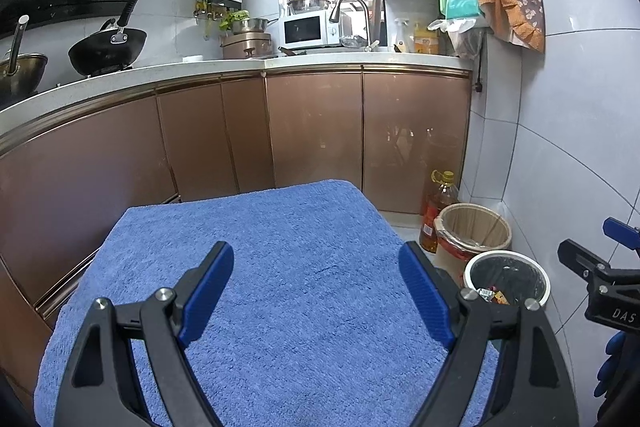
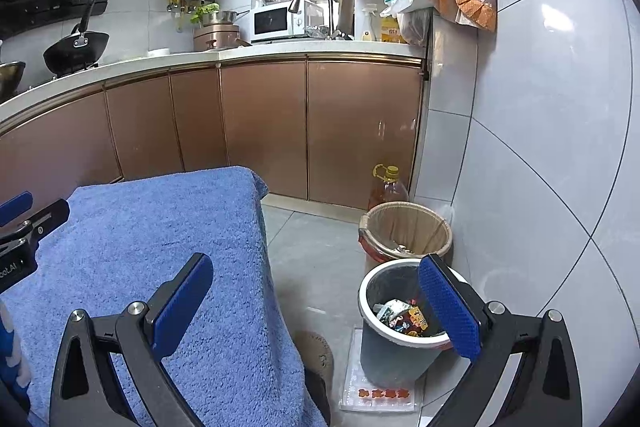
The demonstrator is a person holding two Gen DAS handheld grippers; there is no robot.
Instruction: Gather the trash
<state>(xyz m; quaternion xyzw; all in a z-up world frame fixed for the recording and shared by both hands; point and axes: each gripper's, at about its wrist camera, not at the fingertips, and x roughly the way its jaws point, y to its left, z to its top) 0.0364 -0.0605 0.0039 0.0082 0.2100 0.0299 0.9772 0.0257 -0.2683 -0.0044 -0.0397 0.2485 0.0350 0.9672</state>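
Tiled floor, wrappers in bin

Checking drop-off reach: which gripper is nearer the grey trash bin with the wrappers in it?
Right. The right gripper hangs at the towel's edge, one finger overlapping the grey bin rim in view. The left gripper sits over the blue towel, with the bin off to its right.

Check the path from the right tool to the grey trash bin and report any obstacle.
Nothing visible blocks it. The right tool stands open and empty above the floor, with the grey trash bin just beyond; the bin's mouth is uncovered, wrappers inside.
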